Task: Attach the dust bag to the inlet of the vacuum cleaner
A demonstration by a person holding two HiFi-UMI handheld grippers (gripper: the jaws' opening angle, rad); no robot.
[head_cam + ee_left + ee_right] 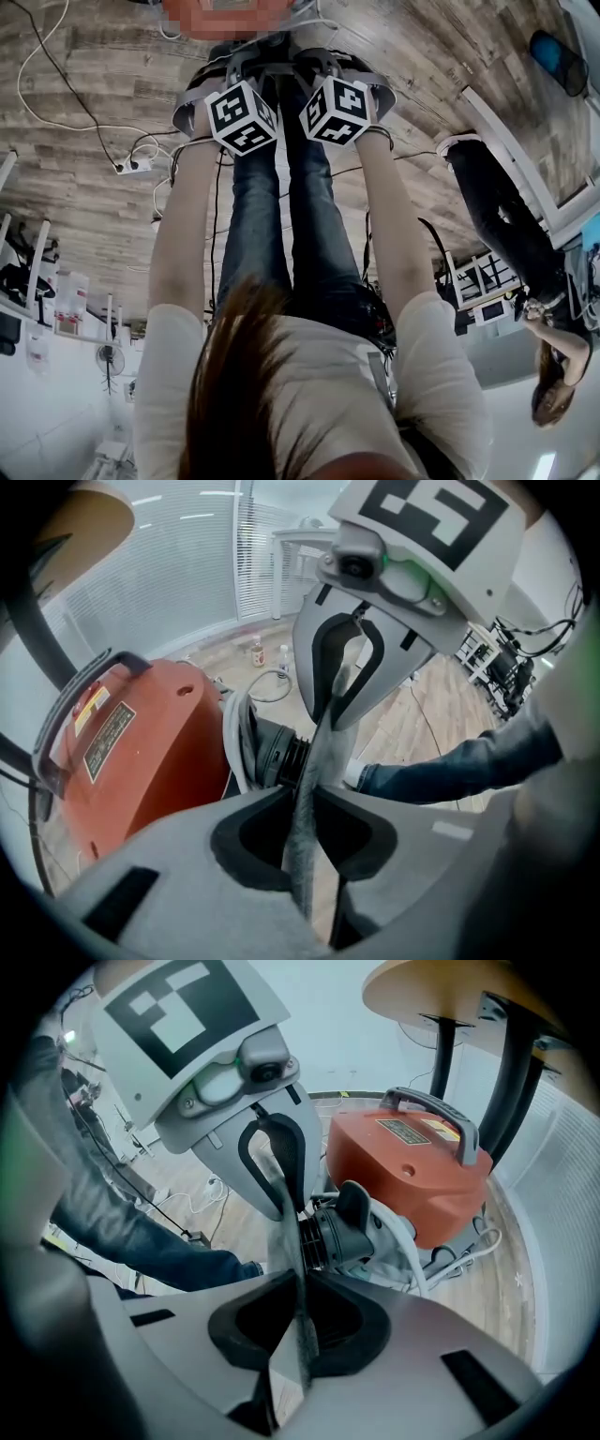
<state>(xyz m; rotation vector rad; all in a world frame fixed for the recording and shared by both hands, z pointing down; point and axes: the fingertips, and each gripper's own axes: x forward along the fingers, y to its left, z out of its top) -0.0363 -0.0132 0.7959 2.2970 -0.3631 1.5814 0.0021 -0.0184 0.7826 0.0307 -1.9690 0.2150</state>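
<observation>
1. L gripper [302, 797]: jaws clenched on edge of thin grey fabric dust bag [319, 747]
2. R gripper [302, 1279]: jaws pinch same bag edge; fabric runs taut btwn both grippers
3. Bag edge just in front of black ribbed inlet [339, 1232] of red plastic vacuum cleaner [412, 1171], which stands on wood-plank floor [511, 1321]

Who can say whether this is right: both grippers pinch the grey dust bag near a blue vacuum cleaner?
Wrong colour: the vacuum cleaner is red-orange, not blue, as the right gripper view shows. The left gripper and right gripper both pinch the grey dust bag.
</observation>
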